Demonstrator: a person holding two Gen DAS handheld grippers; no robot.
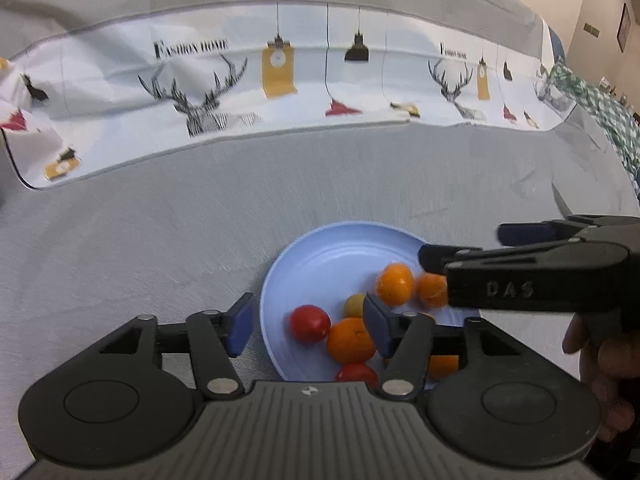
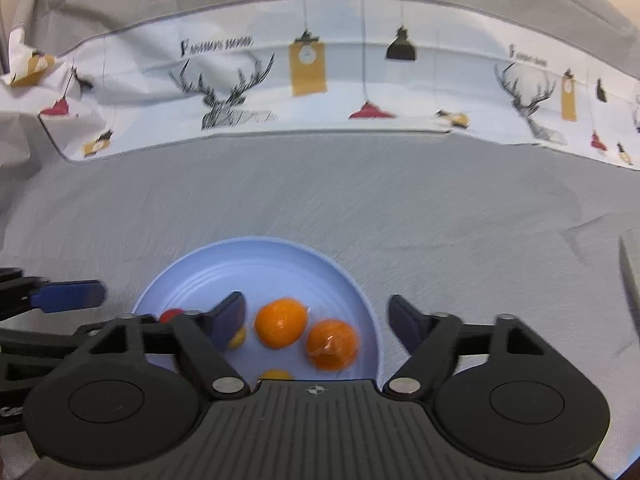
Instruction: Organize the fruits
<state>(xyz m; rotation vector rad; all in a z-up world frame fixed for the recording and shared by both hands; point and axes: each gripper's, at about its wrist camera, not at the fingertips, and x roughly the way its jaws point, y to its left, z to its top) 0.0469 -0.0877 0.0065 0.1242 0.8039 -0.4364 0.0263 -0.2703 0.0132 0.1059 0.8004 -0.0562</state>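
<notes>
A light blue plate [image 1: 320,256] on the grey cloth holds several small fruits: red tomatoes [image 1: 309,323], orange kumquats [image 1: 351,340] and a small yellow one [image 1: 354,305]. My left gripper [image 1: 308,324] is open and empty, its jaws straddling the plate's left rim. My right gripper [image 2: 318,322] is open and empty above the plate [image 2: 256,264], with two orange fruits [image 2: 281,328] between its jaws. It also shows in the left wrist view [image 1: 460,246] over the plate's right side. The left fingertip [image 2: 68,295] shows at the left of the right wrist view.
A white printed cloth [image 1: 240,92] with deer and lamps lies folded along the far side of the grey cloth [image 1: 160,232]. A green checked fabric [image 1: 600,120] lies at the far right. A pale object's edge [image 2: 632,272] shows at right.
</notes>
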